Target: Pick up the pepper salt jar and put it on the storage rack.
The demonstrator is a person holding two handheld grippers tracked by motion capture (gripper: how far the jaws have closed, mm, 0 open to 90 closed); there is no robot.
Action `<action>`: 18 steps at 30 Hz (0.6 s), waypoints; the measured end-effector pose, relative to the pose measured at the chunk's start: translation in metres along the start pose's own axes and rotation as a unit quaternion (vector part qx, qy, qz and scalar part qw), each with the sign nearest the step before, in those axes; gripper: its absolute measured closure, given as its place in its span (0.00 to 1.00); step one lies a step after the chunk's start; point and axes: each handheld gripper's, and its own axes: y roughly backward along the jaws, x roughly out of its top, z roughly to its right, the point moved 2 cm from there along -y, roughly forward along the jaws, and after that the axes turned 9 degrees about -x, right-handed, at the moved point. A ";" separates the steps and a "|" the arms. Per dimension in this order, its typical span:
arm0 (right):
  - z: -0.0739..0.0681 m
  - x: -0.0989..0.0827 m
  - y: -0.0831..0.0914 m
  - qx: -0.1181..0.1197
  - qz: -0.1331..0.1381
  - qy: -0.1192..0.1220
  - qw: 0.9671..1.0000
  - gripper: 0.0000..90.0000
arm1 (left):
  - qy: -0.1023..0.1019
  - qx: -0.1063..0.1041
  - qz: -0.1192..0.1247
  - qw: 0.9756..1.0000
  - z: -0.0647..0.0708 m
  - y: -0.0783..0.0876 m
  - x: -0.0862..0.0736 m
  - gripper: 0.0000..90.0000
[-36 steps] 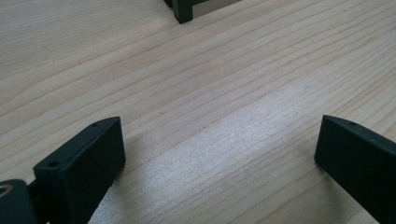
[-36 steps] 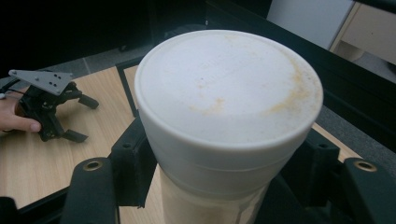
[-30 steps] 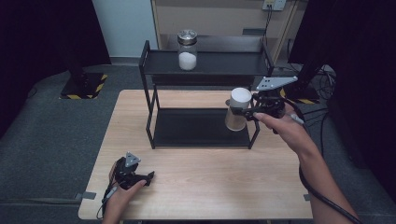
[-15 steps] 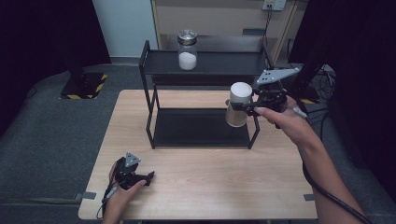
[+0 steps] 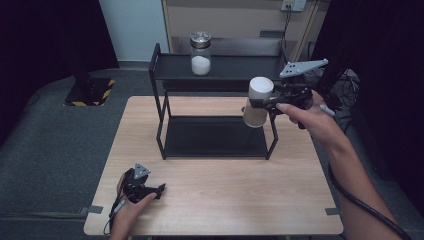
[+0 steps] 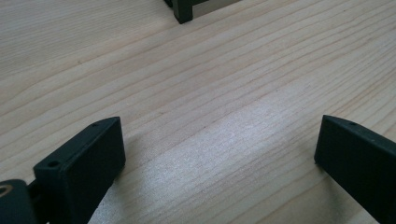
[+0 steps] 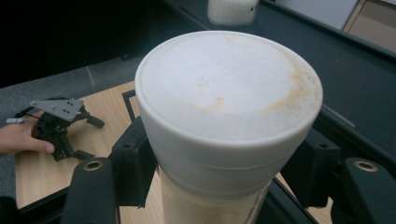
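My right gripper (image 5: 261, 105) is shut on a tan container with a white lid (image 5: 254, 116), held in the air at the right front post of a black two-tier rack (image 5: 235, 67). In the right gripper view the stained lid (image 7: 229, 93) looms close, with black pads (image 7: 133, 163) pressed on both sides just under it. My left gripper (image 5: 157, 191) rests on the wooden table (image 5: 225, 200) at the front left, open, with bare wood between its jaws (image 6: 219, 163). It also appears far off in the right gripper view as the left gripper (image 7: 89, 138).
A glass jar of white powder (image 5: 200, 55) with a metal lid stands on the rack's top shelf, left of centre. The lower shelf (image 5: 215, 137) is bare. Dark floor surrounds the table, and cables trail at the right.
My right gripper has lifted the container higher, up toward the level of the rack's top shelf. The left gripper has stayed put.
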 end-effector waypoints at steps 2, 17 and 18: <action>0.000 0.004 0.002 -0.001 0.002 0.000 1.000 0.39 | 0.000 0.000 0.000 1.000 0.000 0.000 0.000 0.01; 0.006 0.034 0.011 0.005 -0.002 0.001 1.000 0.39 | 0.000 0.000 0.000 1.000 0.000 0.000 0.000 0.01; 0.007 0.036 0.012 0.005 -0.001 0.002 1.000 0.39 | 0.000 0.000 0.000 1.000 0.000 0.000 0.000 0.01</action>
